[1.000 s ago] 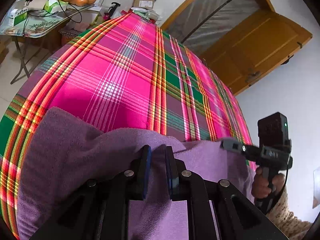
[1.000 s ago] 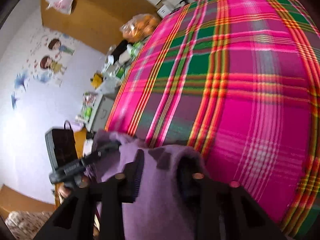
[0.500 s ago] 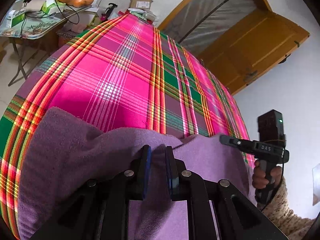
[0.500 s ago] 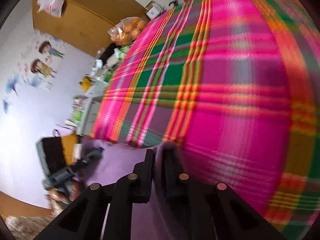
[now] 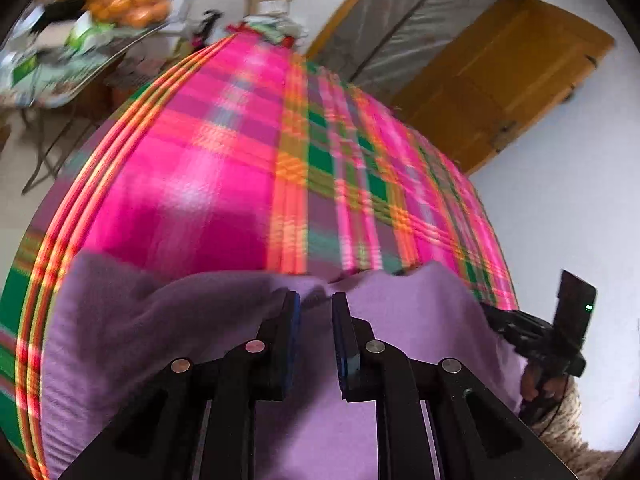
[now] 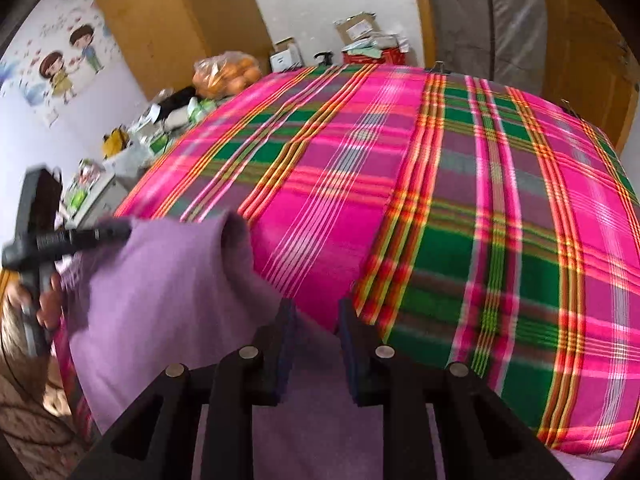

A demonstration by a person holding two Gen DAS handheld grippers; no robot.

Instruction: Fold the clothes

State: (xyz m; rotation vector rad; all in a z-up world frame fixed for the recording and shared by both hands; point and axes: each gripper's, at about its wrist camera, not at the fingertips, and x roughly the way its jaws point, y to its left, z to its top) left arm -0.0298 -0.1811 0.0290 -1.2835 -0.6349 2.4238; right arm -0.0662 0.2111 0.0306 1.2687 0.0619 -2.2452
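Left gripper (image 5: 315, 300): fingers parted by a narrow gap, nothing pinched. Right gripper (image 6: 316, 308): same, holding nothing. Purple garment (image 5: 168, 320) lies beneath both at 6 o'clock, on the pink plaid blanket (image 6: 460, 200) spreading toward 12 o'clock.

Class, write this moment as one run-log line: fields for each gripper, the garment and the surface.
left gripper: open over cloth | right gripper: open | purple garment: bunched at near edge | plaid blanket: spread beneath
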